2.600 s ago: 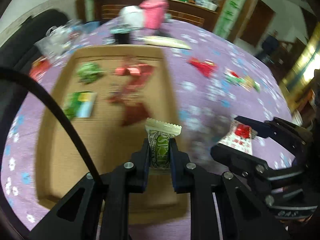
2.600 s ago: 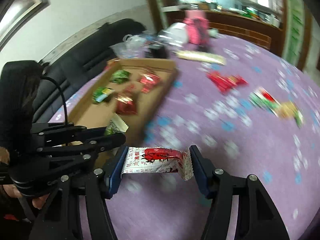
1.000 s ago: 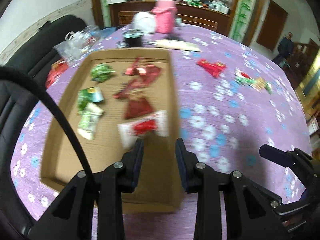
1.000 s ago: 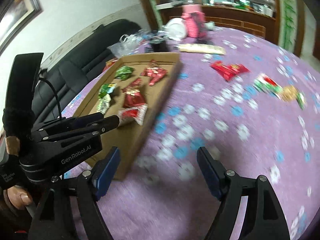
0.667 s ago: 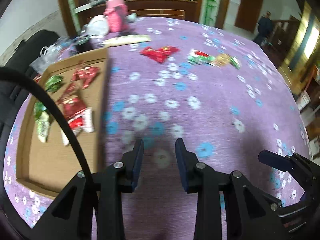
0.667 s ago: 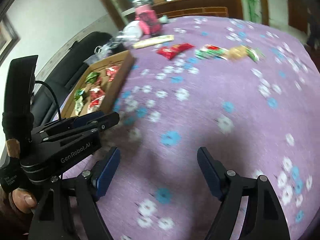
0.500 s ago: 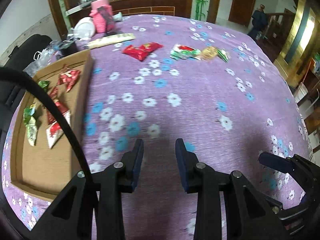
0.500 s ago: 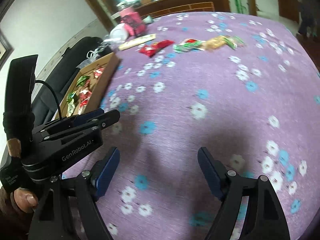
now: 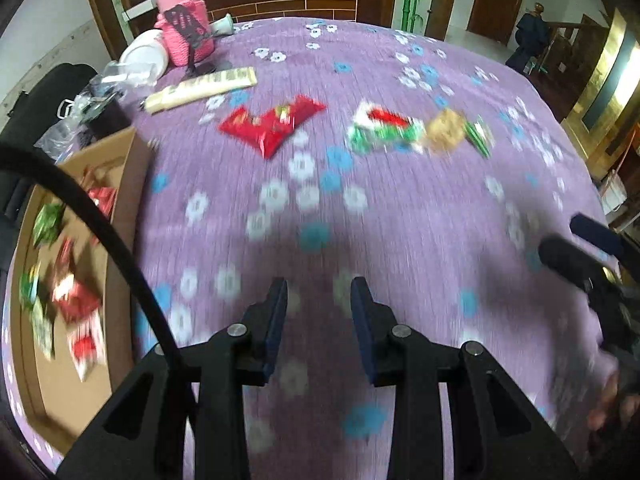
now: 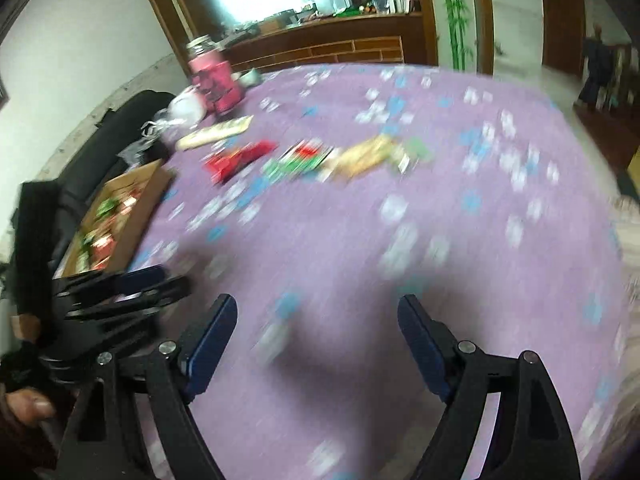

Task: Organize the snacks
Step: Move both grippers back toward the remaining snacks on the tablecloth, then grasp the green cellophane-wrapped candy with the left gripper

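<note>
Both grippers are hovering empty over a purple flowered tablecloth (image 9: 420, 216). The left gripper (image 9: 319, 294) is holding its jaws a narrow gap apart with nothing between them. The right gripper (image 10: 316, 316) is spreading wide; its jaws have just been opening, with only cloth showing between them. The cardboard tray (image 9: 120, 168) is lying at the left edge, well apart from both, carrying several red and green snack packets (image 9: 76, 304). Farther across the cloth, loose snacks are lying in a row: red packets (image 9: 272, 124), then a green-and-white packet (image 9: 384, 128), then a tan biscuit packet (image 9: 446, 130). A pink container (image 9: 184, 20) is standing at the far left.
</note>
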